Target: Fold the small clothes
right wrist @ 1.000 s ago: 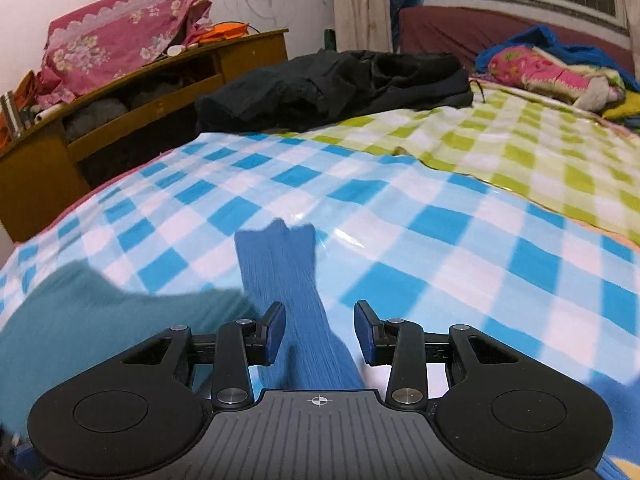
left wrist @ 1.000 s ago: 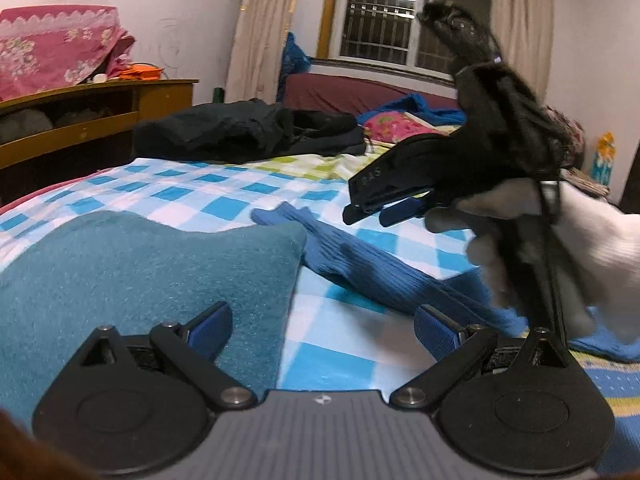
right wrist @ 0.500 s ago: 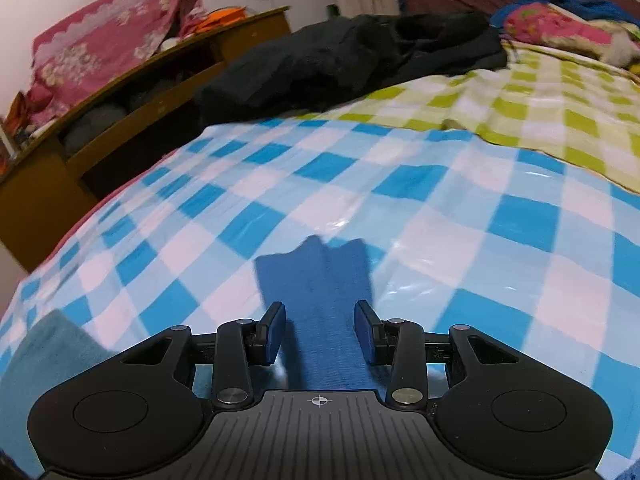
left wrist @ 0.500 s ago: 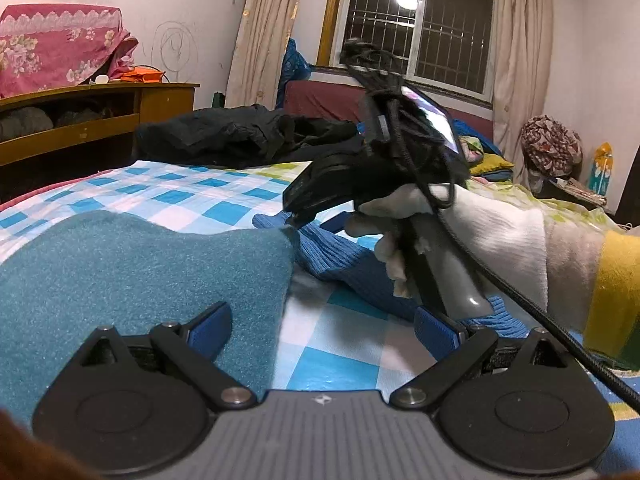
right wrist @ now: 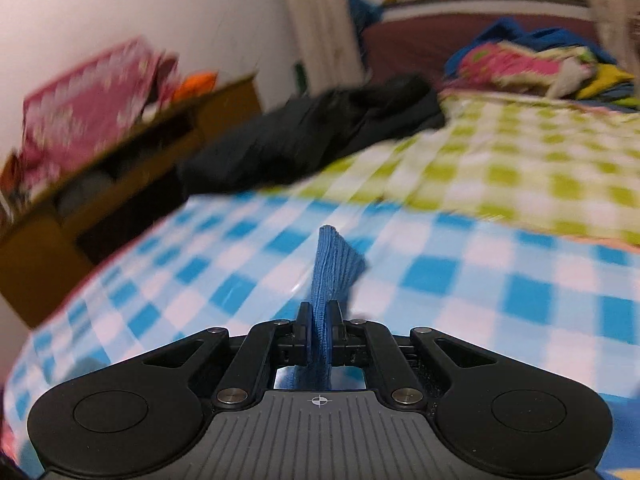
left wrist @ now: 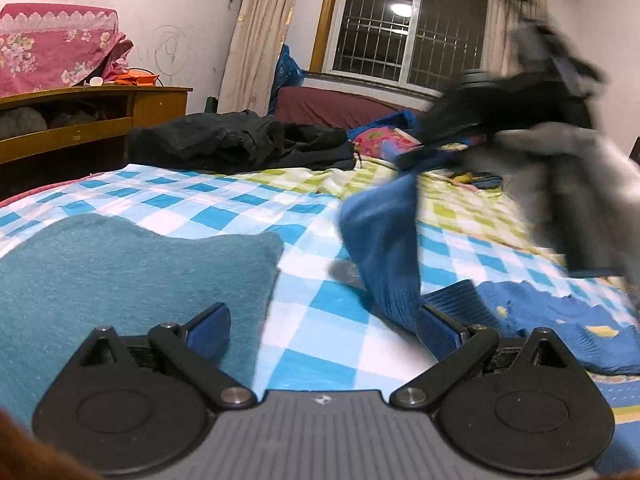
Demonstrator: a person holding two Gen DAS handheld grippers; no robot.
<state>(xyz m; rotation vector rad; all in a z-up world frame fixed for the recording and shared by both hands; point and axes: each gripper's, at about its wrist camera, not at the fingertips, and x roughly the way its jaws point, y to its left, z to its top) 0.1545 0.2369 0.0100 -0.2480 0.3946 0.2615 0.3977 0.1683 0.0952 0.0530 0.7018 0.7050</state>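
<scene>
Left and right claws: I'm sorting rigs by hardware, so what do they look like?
Left claw: black linkage arms with silver pivots, round black discs either side, ribbed grey body with a small crosshair mark, blue ribbed pads. Right claw: the same build, with black fingers; its hand wears a white glove.

Black jacket (left wrist: 240,142) beside wooden shelf (left wrist: 92,120).

Likely a home bedroom: checked bed (left wrist: 224,200), curtained window (left wrist: 404,24).
</scene>
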